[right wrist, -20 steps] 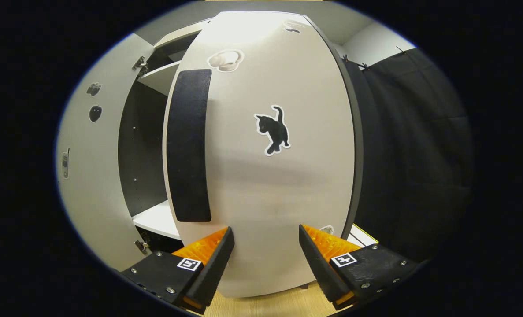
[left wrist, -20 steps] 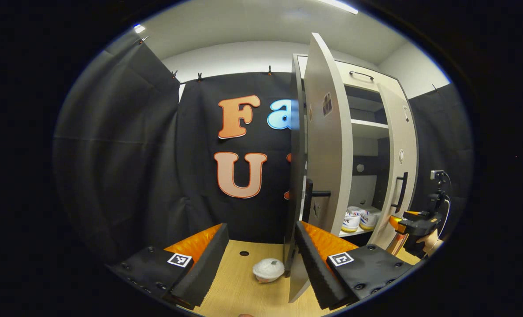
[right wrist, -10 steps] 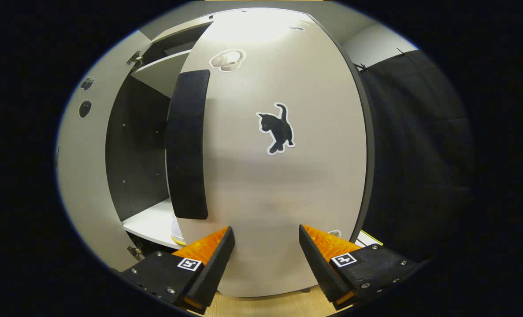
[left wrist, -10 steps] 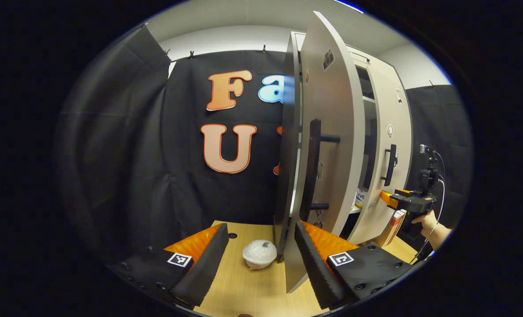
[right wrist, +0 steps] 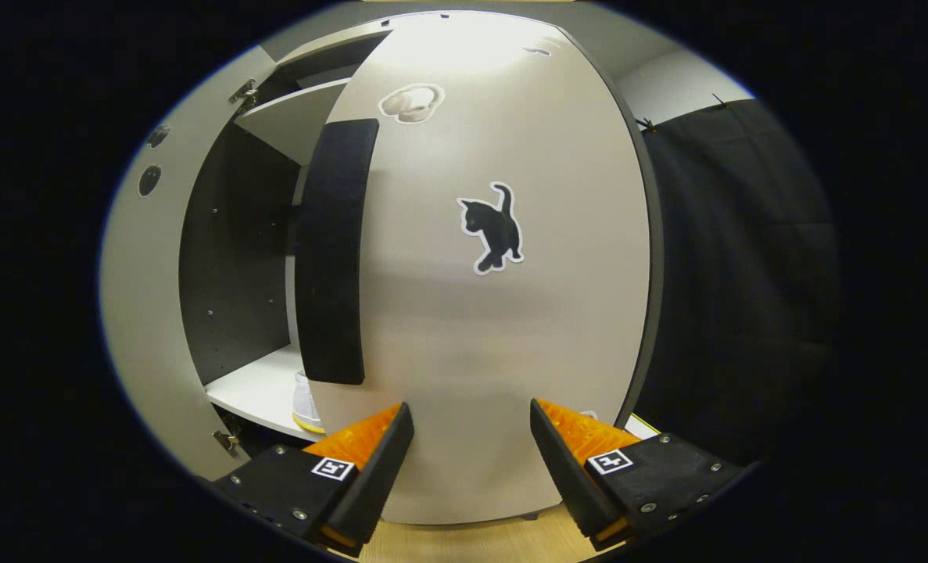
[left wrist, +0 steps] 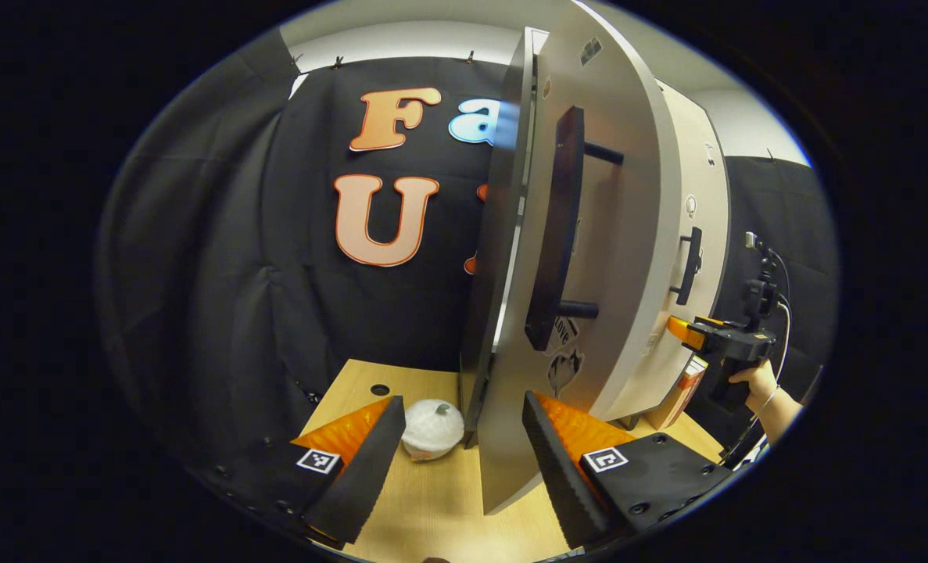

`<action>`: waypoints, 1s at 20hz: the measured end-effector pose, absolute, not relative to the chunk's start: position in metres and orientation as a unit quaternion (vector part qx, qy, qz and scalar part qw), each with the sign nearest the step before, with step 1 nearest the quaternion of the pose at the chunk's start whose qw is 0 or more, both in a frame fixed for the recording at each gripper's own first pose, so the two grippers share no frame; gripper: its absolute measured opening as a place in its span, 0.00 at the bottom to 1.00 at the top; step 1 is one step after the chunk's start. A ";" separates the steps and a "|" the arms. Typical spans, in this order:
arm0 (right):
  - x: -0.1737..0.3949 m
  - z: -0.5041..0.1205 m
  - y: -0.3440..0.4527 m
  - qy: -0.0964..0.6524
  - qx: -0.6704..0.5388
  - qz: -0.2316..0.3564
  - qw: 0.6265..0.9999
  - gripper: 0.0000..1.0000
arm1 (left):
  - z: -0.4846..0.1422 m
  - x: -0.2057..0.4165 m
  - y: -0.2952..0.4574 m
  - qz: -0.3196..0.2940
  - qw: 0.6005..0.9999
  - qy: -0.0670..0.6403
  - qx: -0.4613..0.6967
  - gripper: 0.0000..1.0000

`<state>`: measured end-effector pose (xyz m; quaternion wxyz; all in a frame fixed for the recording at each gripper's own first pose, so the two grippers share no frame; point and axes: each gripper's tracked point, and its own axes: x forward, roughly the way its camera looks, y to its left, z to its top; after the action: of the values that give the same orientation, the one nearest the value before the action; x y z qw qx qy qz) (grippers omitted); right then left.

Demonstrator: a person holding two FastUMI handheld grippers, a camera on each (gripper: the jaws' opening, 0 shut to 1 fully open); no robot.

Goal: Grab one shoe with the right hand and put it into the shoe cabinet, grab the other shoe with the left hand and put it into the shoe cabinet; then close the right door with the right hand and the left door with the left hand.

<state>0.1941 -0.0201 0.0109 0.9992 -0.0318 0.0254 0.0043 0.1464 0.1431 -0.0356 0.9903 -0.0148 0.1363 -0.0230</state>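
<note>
Swung further shut since a second ago, both doors. Left gripper [left wrist: 457, 446] spread wide, straddling the left door [left wrist: 589, 258] bottom edge, clamping nothing; right gripper [right wrist: 471, 450] likewise apart, nose against the right door [right wrist: 495, 328]. Stiff, light panels, easy on hinges; best pushed flat near the handle [right wrist: 331, 250]. Shoe [right wrist: 304, 403] on the shelf inside. Narrowing gap, tabletop [left wrist: 440, 508] roomy.

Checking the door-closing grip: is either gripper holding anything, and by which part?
Nothing is held. The left gripper and right gripper are both open, each facing a cabinet door, off the handles.
</note>
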 end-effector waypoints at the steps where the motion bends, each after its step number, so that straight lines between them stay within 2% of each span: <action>1: 0.191 0.012 -0.021 0.023 -0.032 0.005 0.999 0.93 | -0.036 0.149 0.144 -0.021 0.990 0.135 -0.012 0.97; 3: 0.181 0.017 -0.024 0.017 -0.032 0.006 0.999 0.93 | -0.033 0.151 0.141 -0.024 0.991 0.128 0.003 0.99; 4: 0.177 0.021 -0.025 0.014 -0.029 0.008 0.999 0.93 | -0.033 0.152 0.140 -0.026 0.992 0.126 0.013 0.96; 8: 0.161 0.029 -0.024 0.015 -0.004 0.021 1.000 0.93 | -0.033 0.153 0.131 -0.033 0.992 0.123 0.017 0.95; 9: 0.157 0.031 -0.025 0.016 0.003 0.024 1.000 0.93 | -0.034 0.153 0.128 -0.034 0.992 0.123 0.016 0.99; 11: 0.149 0.037 -0.027 0.012 0.015 0.030 0.999 0.93 | -0.034 0.154 0.124 -0.037 0.992 0.121 0.018 0.95; 20: 0.113 0.058 -0.051 -0.008 -0.015 0.023 1.000 0.93 | -0.040 0.162 0.068 -0.080 0.990 0.119 0.020 0.95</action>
<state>0.1127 -0.0507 0.0578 0.9996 -0.0154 -0.0084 0.0231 0.1622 0.0682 -0.0401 0.9895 0.0204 0.1186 -0.0797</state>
